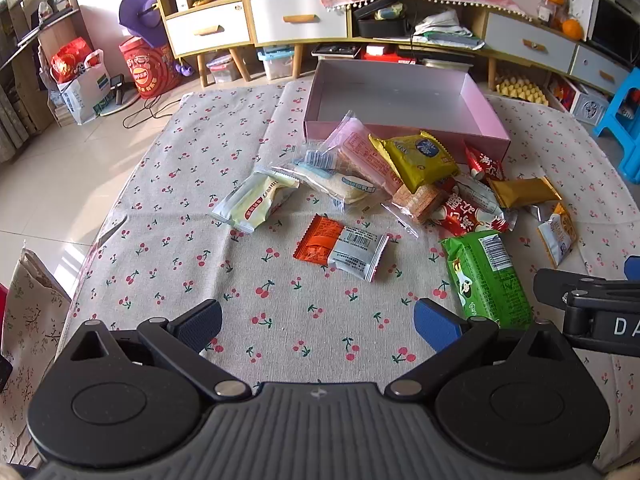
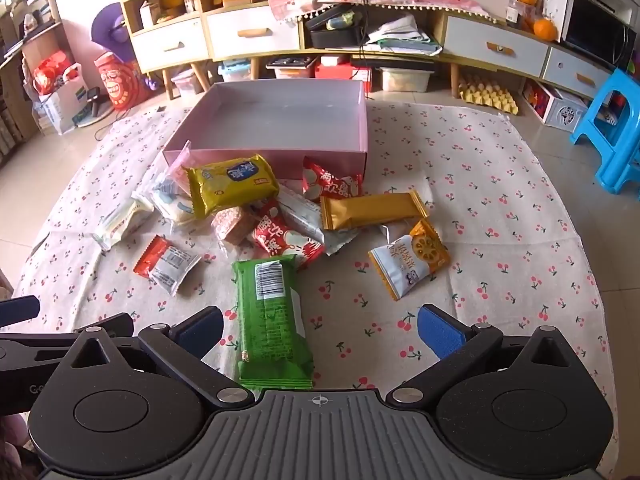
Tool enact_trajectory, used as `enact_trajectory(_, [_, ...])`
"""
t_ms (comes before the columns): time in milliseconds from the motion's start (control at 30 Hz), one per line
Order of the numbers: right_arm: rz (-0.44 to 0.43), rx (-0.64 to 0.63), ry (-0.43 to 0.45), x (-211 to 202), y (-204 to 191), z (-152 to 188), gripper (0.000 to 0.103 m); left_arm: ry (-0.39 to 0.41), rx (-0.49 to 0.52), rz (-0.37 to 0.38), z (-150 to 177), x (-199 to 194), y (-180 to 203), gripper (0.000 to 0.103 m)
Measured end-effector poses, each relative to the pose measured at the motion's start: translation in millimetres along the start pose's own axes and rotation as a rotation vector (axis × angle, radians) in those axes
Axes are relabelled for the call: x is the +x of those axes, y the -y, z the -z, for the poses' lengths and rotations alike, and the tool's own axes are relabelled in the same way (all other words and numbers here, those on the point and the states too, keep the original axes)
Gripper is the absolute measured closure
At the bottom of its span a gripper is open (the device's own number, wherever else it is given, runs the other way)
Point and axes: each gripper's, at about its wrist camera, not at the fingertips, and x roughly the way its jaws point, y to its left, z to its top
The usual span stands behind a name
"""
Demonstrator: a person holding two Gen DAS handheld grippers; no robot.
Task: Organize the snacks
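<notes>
the snack packets lie in a loose heap on the cherry-print cloth, none yet in the pink box, which sits open and bare just beyond the heap, its near wall touching the rearmost packets, so the sorting looks not yet begun. nearest the right gripper is the green packet, lying lengthwise with its near end between the spread jaws but untouched by either blue pad; it is probably the easiest first pick. ahead of the left gripper lies the orange-and-white packet, alone on bare cloth and apart from the rest. further out sit the yellow packet, the gold bar wrapper, the red-and-white packets and, off to the right gripper's right, the lotus-root chip packet. both grippers stand fully open, holding nothing, tilted down over the near edge of the cloth (a ready pose, i would judge, giving each camera the whole spread). overlapping wrappers in the middle may slide together when one is pulled.
</notes>
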Motion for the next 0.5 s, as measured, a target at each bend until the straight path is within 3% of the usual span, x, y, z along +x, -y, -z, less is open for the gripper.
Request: enact_trajectory(500, [0.000,-0.004,-0.002,0.4,-0.8,0.5,0.000,0.008,0.001,-0.004,1.0,-0.5,1.2,0.000])
